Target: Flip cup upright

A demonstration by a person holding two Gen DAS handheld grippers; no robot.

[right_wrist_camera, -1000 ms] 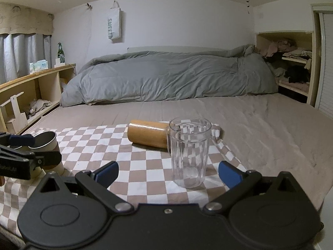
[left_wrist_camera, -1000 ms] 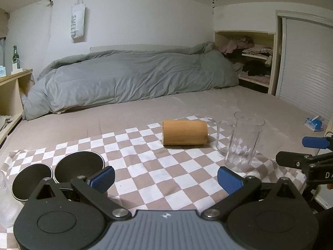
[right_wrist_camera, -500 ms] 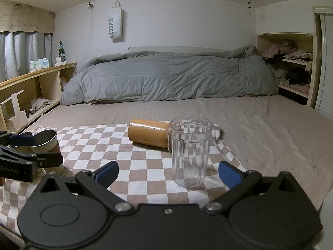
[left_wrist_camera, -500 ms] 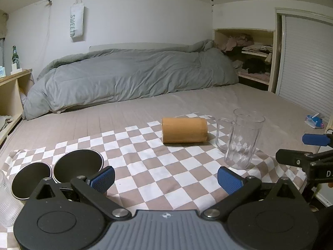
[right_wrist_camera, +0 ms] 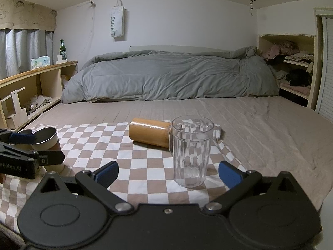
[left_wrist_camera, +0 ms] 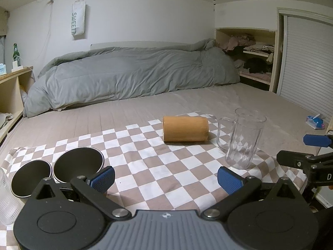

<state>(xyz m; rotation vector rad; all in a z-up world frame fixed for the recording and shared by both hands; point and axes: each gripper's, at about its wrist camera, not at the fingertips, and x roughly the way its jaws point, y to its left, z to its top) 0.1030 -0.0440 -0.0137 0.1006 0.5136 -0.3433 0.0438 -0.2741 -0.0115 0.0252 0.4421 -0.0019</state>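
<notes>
An orange-brown wooden cup (left_wrist_camera: 185, 131) lies on its side on the checkered cloth (left_wrist_camera: 158, 166), also seen in the right wrist view (right_wrist_camera: 150, 132). A clear glass mug (left_wrist_camera: 245, 138) stands upright just right of it; in the right wrist view the mug (right_wrist_camera: 192, 151) stands in front of the cup's right end. My left gripper (left_wrist_camera: 165, 179) is open and empty, well short of the cup. My right gripper (right_wrist_camera: 168, 175) is open and empty, with the mug just beyond its fingertips. Each gripper shows at the edge of the other's view.
Two dark metal cups (left_wrist_camera: 78, 164) stand upright at the cloth's left end, with a ribbed glass (left_wrist_camera: 7, 200) at the far left. A grey duvet (left_wrist_camera: 133, 77) lies across the back of the bed. Wooden shelves (right_wrist_camera: 31, 87) run along the left.
Both views have risen and drawn back a little. The cup and the mug have not moved. Both grippers stay open.
</notes>
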